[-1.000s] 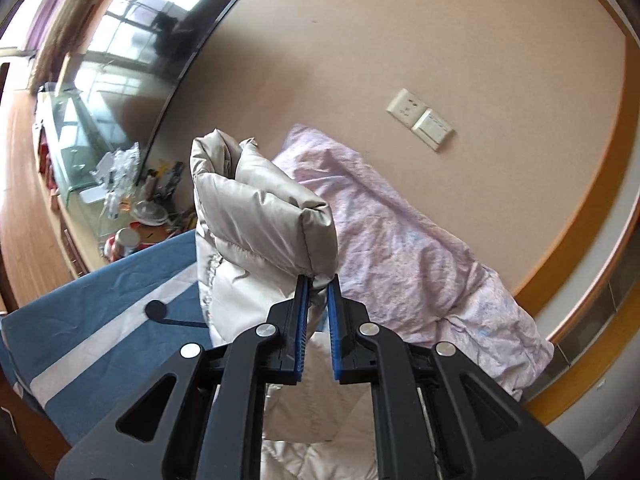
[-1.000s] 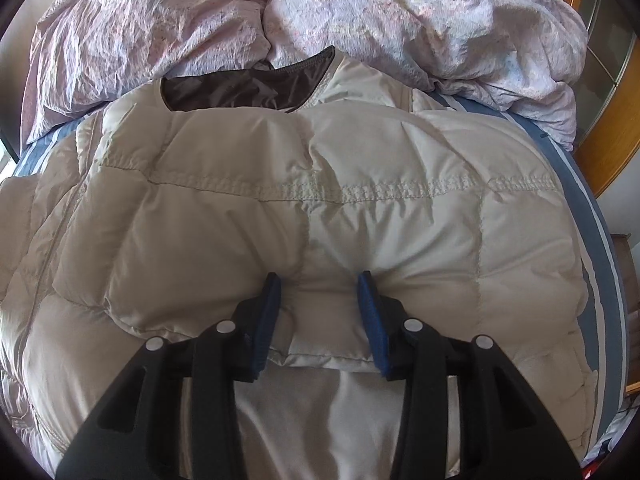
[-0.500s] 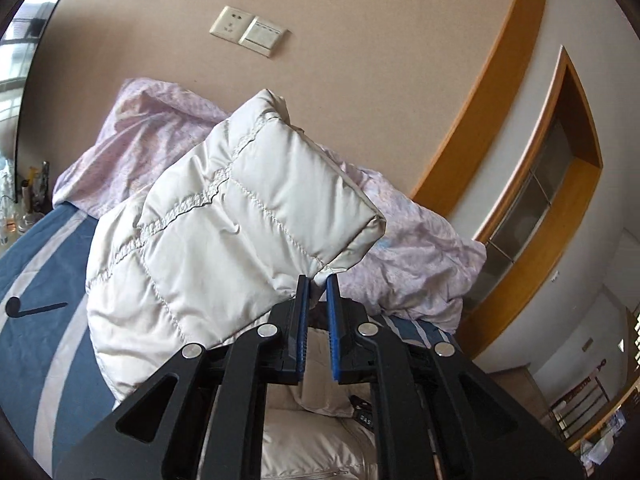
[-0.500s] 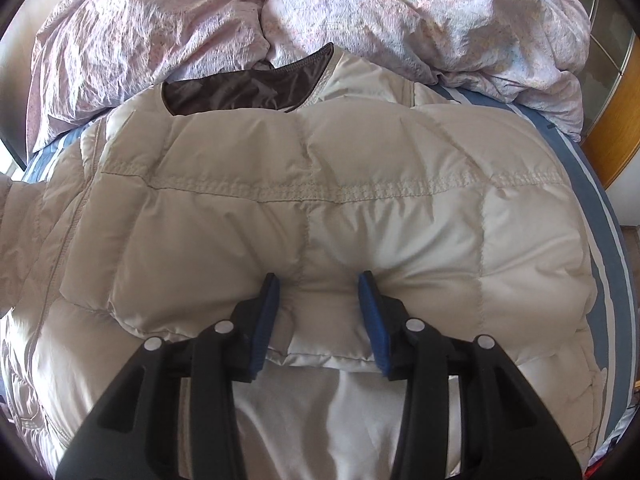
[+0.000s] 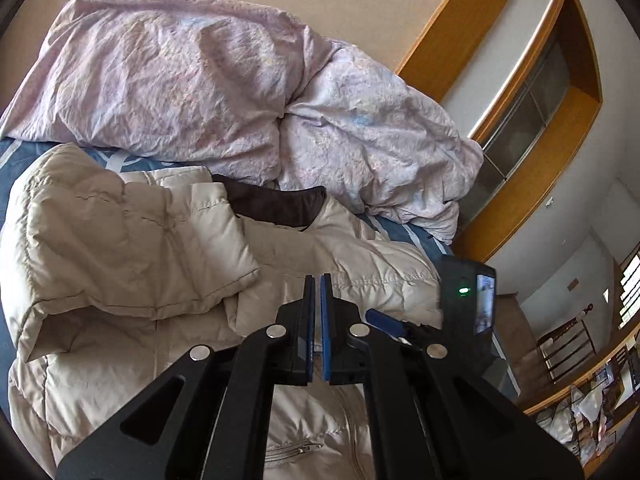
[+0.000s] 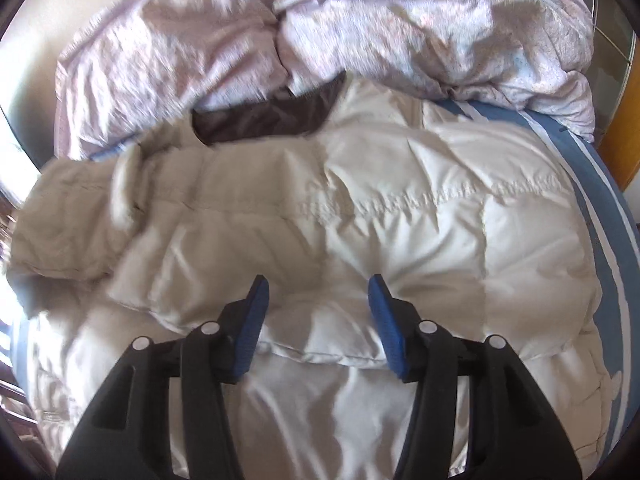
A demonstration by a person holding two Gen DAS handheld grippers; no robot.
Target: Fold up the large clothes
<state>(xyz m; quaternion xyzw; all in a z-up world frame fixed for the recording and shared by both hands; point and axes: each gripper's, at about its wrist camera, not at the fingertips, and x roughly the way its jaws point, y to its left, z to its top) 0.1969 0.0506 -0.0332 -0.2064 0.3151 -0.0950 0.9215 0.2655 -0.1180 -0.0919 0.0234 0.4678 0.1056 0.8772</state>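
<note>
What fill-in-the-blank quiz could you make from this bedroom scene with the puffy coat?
1. The beige coat lies on a ____ sheet with white stripes.
2. The coat's collar lining is dark ____.
3. Behind the coat lies a crumpled ____ duvet.
4. The left gripper has its fingers shut on nothing, while the right gripper has its fingers ____ above the coat.

Missing words: blue; brown; pink; open
</note>
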